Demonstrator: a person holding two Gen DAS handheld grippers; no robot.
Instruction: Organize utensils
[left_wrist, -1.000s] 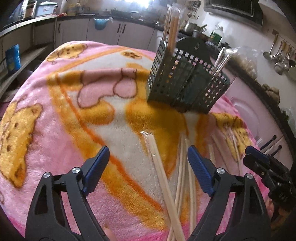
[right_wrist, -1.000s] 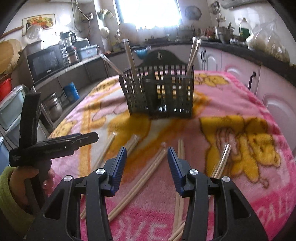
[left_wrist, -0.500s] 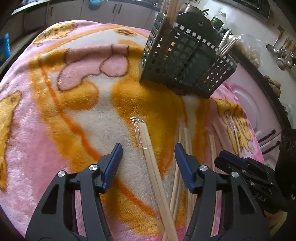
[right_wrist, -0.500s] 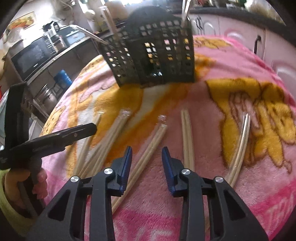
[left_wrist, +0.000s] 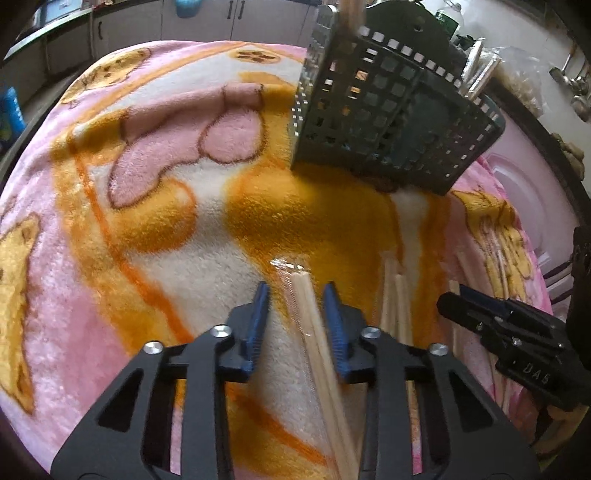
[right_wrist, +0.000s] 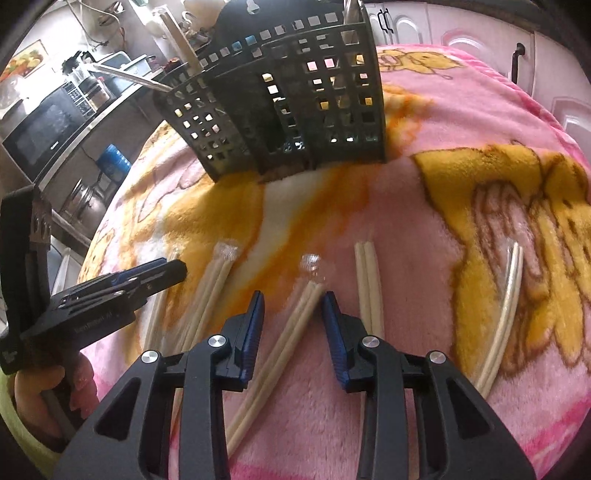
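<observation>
Pink blanket (left_wrist: 74, 314), caddy (left_wrist: 388, 122) at 12 o'clock, chopsticks (left_wrist: 317, 332) straddled by closing left gripper (left_wrist: 297, 291), untouched, right gripper (right_wrist: 293, 299) likewise narrowed around wrapped pair (right_wrist: 295, 314).

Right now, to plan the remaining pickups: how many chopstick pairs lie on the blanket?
5: leftmost pair at the left gripper, second pair beside it, middle pair inside the right gripper, fourth pair, rightmost pair. Overlaps may hide more.

blanket (left_wrist: 155, 236): fuzzy cloth | chopsticks (right_wrist: 288, 332): pale wood | caddy (right_wrist: 295, 110): matt plastic
</observation>
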